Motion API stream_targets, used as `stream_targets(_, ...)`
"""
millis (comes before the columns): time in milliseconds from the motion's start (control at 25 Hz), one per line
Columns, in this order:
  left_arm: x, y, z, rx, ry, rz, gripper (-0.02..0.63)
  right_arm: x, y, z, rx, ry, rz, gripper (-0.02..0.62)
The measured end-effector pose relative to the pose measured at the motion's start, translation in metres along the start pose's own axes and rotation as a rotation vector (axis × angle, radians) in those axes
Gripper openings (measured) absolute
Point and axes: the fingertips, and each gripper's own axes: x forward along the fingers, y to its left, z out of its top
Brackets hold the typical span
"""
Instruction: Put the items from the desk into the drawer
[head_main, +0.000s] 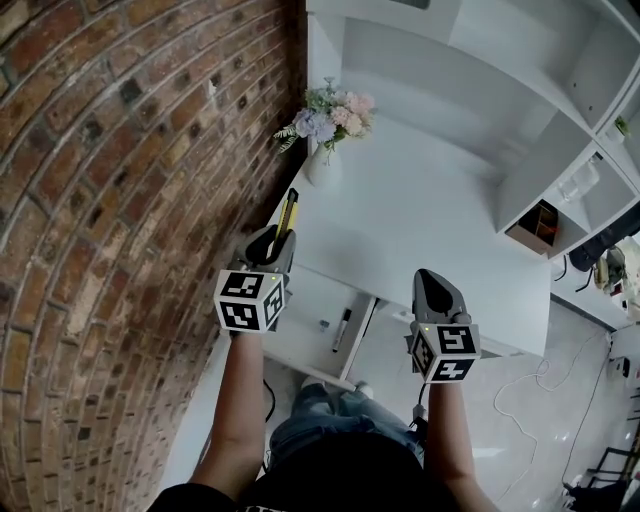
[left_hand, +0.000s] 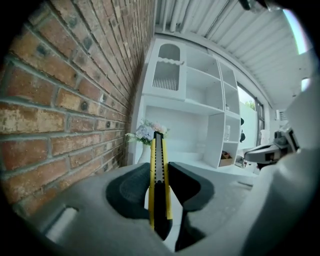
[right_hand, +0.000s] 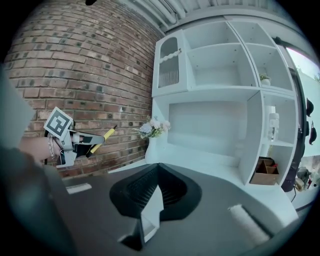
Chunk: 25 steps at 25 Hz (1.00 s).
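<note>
Left claw (head_main: 272, 243): clamped on yellow-and-black utility knife (head_main: 289, 211)
Right claw (head_main: 436, 287): was closed, empty
Ahead: white vase of flowers (head_main: 322, 160) stood on white tabletop (head_main: 420, 230)

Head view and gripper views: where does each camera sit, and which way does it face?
Head view: on the head, looking down at the desk, open drawer and both forearms.
Left gripper view: on the left gripper, facing the shelves; jaws grip a yellow knife.
Right gripper view: on the right gripper, facing the brick wall; jaws closed, empty.
All three show the flower vase.
</note>
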Motion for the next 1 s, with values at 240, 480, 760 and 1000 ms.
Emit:
stream_targets(240,-0.019,0.003,-0.002,0.021,-0.089,-0.02,0.115,0.0,0.011,-0.001,-0.016,-0.026,0.021,0.008)
stream_targets(480,-0.026,0.005,-0.043,0.036,-0.031,-0.037,0.115,0.006,0.022,-0.024,0.001,0.021,0.036,0.008)
stream_targets(760,-0.034,0.015,-0.122,-0.015,0.134,-0.024,0.115,0.012,0.039,-0.064,0.011,0.117,0.064,0.008)
stream_targets(1000,-0.033,0.015,-0.175,-0.055,0.262,-0.018,0.115,0.014,0.045,-0.087,0.019,0.176,0.074,0.008)
